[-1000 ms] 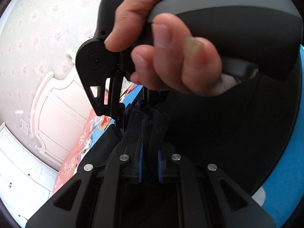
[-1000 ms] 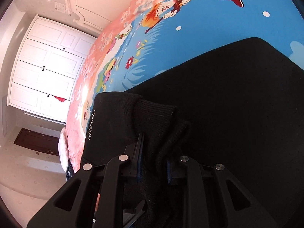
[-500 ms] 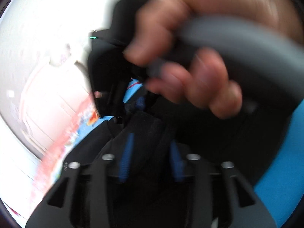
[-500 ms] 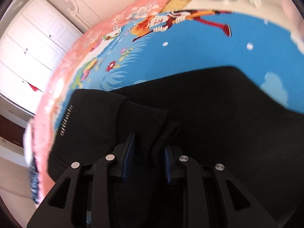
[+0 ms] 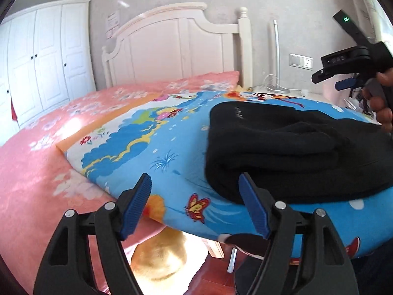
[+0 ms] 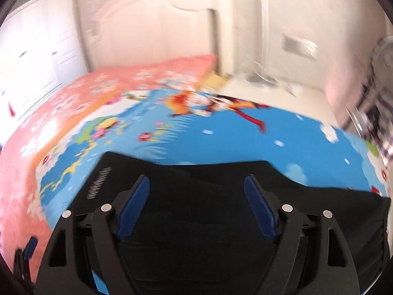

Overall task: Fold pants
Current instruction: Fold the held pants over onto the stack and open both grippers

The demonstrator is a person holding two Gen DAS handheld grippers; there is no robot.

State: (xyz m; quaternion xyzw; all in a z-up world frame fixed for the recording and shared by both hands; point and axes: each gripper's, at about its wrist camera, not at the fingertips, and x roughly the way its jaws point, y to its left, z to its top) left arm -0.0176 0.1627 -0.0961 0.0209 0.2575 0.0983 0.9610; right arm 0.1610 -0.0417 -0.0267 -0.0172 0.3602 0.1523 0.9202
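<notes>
The black pants (image 5: pixel 289 152) lie folded in a thick stack on the blue cartoon sheet (image 5: pixel 172 152). My left gripper (image 5: pixel 195 182) is open and empty, held off the stack's near left corner. In the right wrist view, which is blurred, the pants (image 6: pixel 208 211) fill the lower middle. My right gripper (image 6: pixel 196 184) is open and empty just above them. The right gripper and the hand holding it also show at the far right of the left wrist view (image 5: pixel 348 73).
A pink floral bedspread (image 5: pixel 49 147) covers the bed to the left. A white headboard (image 5: pixel 172 44) and white wardrobe (image 5: pixel 36 56) stand behind. A nightstand with a lamp (image 5: pixel 277 56) is at the back right. Red-brown floor and a yellow object (image 5: pixel 159 258) lie below the bed edge.
Both grippers were shut on the pants fabric; both have opened, let go and pulled back. The pants now rest folded on the sheet. The right view is still in motion.
</notes>
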